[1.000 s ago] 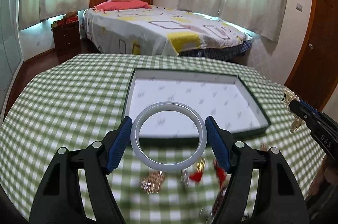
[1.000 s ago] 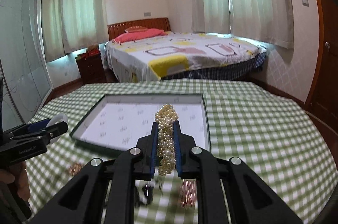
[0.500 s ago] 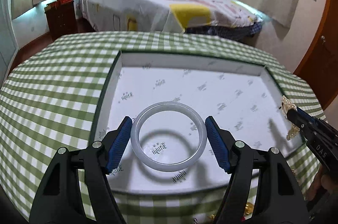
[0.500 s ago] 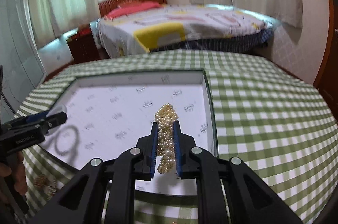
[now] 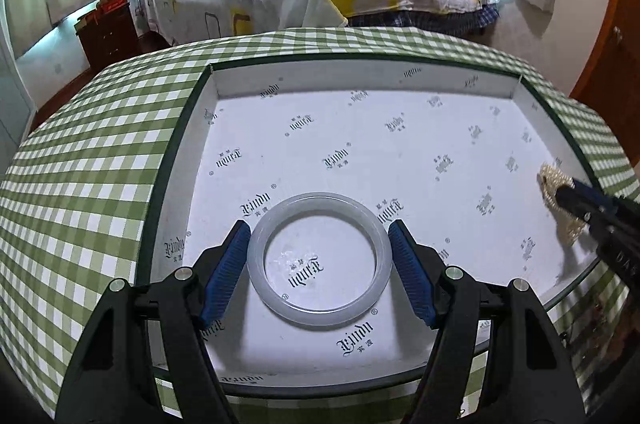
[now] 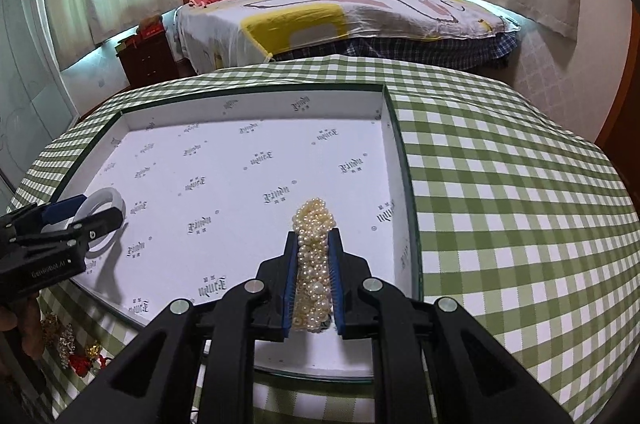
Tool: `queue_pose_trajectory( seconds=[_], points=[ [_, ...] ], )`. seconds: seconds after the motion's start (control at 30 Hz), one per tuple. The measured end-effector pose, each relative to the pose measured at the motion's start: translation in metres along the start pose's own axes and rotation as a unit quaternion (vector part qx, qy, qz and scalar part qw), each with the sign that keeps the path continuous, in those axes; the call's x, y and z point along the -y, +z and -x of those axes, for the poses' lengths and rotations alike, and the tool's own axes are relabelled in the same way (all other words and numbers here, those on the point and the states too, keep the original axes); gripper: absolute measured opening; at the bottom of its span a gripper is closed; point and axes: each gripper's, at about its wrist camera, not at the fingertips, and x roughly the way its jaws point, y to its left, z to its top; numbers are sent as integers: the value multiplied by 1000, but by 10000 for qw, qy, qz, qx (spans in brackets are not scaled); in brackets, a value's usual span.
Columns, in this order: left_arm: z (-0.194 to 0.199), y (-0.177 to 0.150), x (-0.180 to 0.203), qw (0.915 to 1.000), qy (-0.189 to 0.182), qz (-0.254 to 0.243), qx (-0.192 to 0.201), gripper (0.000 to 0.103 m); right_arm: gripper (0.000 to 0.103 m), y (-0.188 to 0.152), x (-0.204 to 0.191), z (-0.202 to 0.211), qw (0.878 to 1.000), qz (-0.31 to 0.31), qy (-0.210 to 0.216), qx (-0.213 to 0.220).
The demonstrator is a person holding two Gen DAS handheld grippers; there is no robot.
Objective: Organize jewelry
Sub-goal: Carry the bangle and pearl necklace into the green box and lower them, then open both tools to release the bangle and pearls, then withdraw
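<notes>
**A:** Over the box (image 5: 202, 112) on the checked worktop (image 5: 88, 160), your left gripper (image 5: 319, 266) grasps the pale bangle (image 5: 319, 318) across its width, flat above the near-left floor, probably so it lands level.

**B:** And your right gripper (image 6: 313, 274)?

**A:** Clenched on the pearl bracelet (image 6: 314, 224), low over the near-right part, well apart from the bangle. Loose trinkets (image 6: 76, 350) wait outside the box.

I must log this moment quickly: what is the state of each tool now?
Left tool: pads at both sides of the white bangle, contact unclear; cannot tell.
Right tool: closed on the pearl bracelet.
</notes>
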Motion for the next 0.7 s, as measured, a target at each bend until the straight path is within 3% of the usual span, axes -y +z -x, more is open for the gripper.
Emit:
queue_pose_trajectory(
  seconds=[0.33, 0.47, 0.7],
  points=[
    [-2, -2, 2, 10000, 27, -73, 12, 72, 40, -2, -1, 4, 10000, 26, 82, 51],
    [-2, -1, 6, 9999, 20, -113, 30, 78, 45, -2, -2, 8, 9999, 15, 105, 109],
    [29, 4, 4, 9989, -7, -41, 476, 79, 49, 2, -6, 34, 9993, -17, 134, 345]
  ],
)
